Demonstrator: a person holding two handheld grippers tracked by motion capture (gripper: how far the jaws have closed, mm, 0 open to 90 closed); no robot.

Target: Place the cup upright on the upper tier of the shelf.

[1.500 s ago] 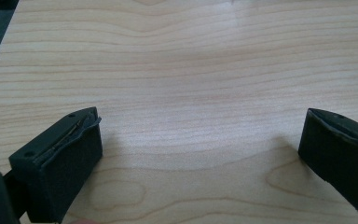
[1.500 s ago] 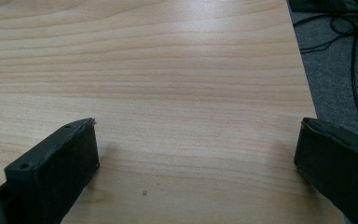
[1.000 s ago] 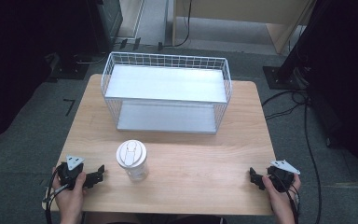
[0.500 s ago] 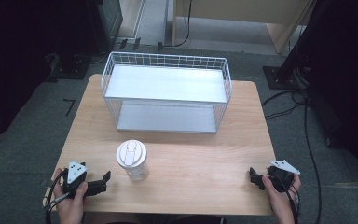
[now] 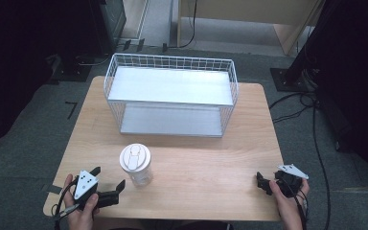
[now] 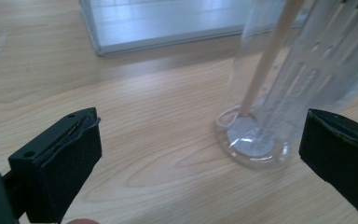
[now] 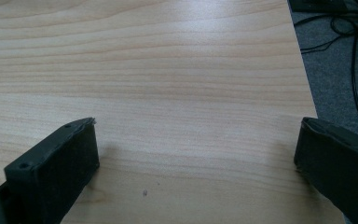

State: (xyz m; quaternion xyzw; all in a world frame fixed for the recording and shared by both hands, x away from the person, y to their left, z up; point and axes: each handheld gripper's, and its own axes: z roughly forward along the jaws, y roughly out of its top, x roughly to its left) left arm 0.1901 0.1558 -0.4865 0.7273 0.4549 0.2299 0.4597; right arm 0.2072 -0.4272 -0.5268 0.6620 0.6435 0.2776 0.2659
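We hold our left claw (image 5: 109,179) spread wide just left of the upright clear cup (image 5: 136,165), nearer than our right claw (image 5: 263,183), also open, on the counter (image 5: 211,163).

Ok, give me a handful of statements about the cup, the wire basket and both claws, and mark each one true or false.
1. The clear cup stands upright on the table. True.
2. The cup sits inside the wire basket. False: it stands on the table in front of the basket.
3. The left claw is open and aimed toward the cup. True.
4. The right claw is shut on the cup. False: it is open over bare wood near the table's right edge.
5. A stick leans inside the cup. True.
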